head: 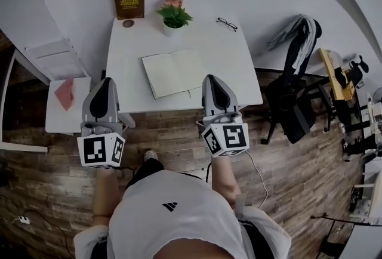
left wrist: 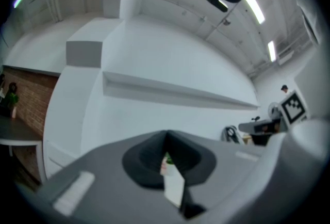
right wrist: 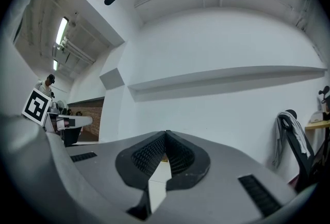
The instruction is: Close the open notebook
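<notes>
Office-like workspace: white desk [head: 233,67], potted plant [head: 173,15], book [head: 129,1], office chair [head: 292,105] draped with jacket [head: 295,31], wood-plank floor [head: 298,174].

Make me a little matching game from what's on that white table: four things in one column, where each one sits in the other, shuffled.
Things:
1. notebook
2. brown book
3. potted plant
4. eyeglasses

Places on the table, as the person sees it:
A. far side, towards the right
B. far left corner
C. middle of the near side, lying open
D. far side, middle

Pairs: 1-C, 2-B, 3-D, 4-A
</notes>
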### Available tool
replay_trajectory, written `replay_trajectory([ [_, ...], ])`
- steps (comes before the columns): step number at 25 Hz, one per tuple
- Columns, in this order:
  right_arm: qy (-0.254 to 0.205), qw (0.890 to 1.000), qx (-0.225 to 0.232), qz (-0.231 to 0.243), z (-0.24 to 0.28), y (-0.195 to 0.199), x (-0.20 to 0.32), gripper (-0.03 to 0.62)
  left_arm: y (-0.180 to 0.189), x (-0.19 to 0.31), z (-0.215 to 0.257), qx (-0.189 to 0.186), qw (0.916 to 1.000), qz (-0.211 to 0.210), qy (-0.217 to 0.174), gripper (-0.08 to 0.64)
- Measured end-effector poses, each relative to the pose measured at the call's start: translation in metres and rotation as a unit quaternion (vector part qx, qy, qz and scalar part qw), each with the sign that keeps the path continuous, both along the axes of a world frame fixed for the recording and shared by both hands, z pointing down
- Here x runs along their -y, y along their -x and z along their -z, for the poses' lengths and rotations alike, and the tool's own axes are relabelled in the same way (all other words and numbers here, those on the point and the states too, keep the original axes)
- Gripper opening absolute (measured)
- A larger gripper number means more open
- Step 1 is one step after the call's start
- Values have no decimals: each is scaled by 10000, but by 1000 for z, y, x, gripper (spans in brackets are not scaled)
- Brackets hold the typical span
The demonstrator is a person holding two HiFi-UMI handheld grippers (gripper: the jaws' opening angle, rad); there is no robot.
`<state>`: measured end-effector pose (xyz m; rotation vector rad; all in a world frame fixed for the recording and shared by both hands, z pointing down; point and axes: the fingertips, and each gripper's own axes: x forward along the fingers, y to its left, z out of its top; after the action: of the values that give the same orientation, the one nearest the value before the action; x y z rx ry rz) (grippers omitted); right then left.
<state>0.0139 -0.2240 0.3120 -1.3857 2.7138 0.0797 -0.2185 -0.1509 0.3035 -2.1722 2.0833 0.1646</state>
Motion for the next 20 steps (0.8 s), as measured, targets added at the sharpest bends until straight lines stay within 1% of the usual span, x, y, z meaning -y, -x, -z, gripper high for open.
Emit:
replay_trajectory([
  [7,-47,9999,-11,-113,-1,29,31,-6,28,39,1,26,9998,-166,-50,9],
  [14,13,9997,-10,-253,-7,50,59,-6,44,76,-1,62,9992,-394,-25,9],
  [17,75,9996,-89,-240,-14,60,66,-6,49,90,-4,47,9989,-474,4,9],
  [20,217,9993,-261,-178,-29,71,67,-6,51,99,-12,9,9984,-552,72,9],
])
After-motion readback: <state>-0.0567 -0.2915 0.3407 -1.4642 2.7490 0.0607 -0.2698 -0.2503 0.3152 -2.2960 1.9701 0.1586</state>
